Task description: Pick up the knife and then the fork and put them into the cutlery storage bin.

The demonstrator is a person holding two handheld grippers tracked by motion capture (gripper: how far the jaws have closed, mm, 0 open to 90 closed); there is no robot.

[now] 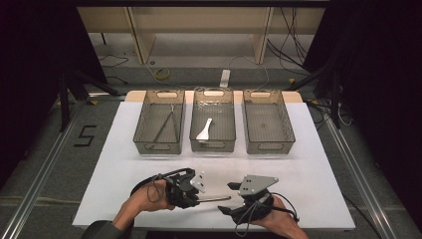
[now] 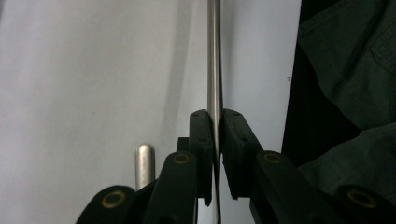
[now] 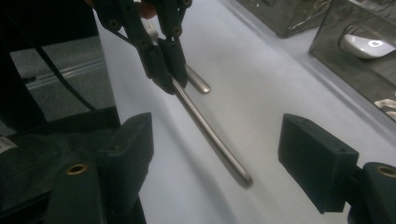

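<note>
Handover of the metal tongs (image 1: 215, 199) is the step in hand, judged from how the two tools face each other over the white table (image 1: 318, 189). The left gripper (image 1: 195, 198) is clamped tight on one arm of the tongs; the left gripper view shows its pads (image 2: 203, 135) pressing the thin rod between them, while the second arm's rounded end (image 2: 144, 161) lies beside the jaws, outside the grip. The tongs point level toward the right gripper (image 3: 217, 158), whose jaws stand wide apart with the free rod end between them, untouched.

Procedure, as advised:
- Bring the right jaws further along the rod before closing, so the grip is not at the very tip.
- Close on both arms if possible, squarely across them.
- Release the left grip only after the right holds firmly.

Three mesh trays (image 1: 159, 142) stand beyond; the middle one holds a white spoon (image 1: 204, 129).
</note>
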